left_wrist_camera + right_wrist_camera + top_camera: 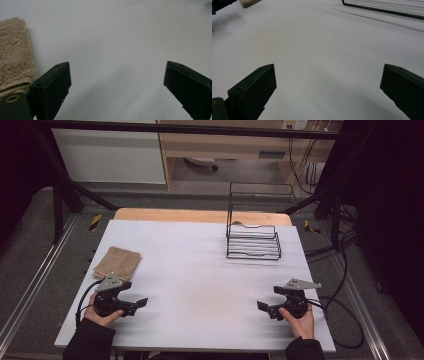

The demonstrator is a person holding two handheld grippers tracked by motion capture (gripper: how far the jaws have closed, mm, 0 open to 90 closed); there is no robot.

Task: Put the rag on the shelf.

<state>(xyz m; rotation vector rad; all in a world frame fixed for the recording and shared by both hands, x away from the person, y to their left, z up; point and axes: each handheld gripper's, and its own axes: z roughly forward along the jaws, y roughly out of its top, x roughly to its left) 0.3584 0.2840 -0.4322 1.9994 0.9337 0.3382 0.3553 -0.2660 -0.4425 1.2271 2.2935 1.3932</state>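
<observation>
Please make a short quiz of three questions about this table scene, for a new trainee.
1. True or false: the left gripper is closed on the folded beige towel.
2. Which thing stands at the far right part of the white table? A) a wire rack B) a glass bowl C) a cardboard box
3. Fill in the missing word: the jaws of the right gripper stand ____, with nothing between them.

Key
1. False: its jaws are apart and the towel lies beside it, beyond its grey plate.
2. A, the black wire rack.
3. open
</observation>
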